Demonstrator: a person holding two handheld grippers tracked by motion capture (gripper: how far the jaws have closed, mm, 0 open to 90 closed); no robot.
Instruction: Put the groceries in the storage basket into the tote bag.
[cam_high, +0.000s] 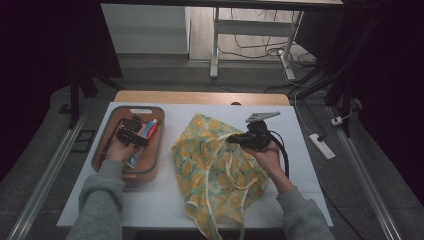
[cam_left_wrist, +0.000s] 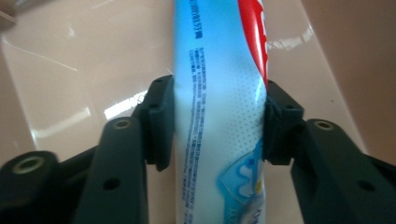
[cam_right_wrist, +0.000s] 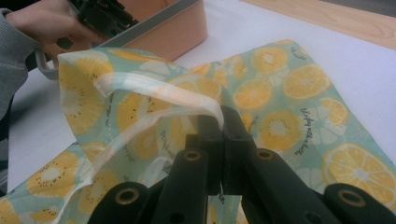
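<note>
Tongs at work on both sides of the white table, seen from the high view: our left tongs reach into the peach-coloured tray at the left, down over a toothpaste tube lying in it, while our right tongs pinch the upper edge of the lemon-print cloth bag spread at the middle of the table. From the left gripper view, we see the jaws pressed against both sides of the toothpaste tube, clenched across its pale blue body just below the red band, with the glossy tray floor behind it; whether the tube has left that floor we cannot tell. From the right gripper view, the jaws are closed tight on the bag's pale drawstring and the fabric at its rim, lifting that edge above the table, with the tray and the other hand beyond. We judge the step in hand to be packing the tube into the bag: next the tube must be lifted clear of the tray wall and carried across, while the right tongs hold the mouth open wide enough to receive it. The tube looks smooth, full and slightly flattened.
</note>
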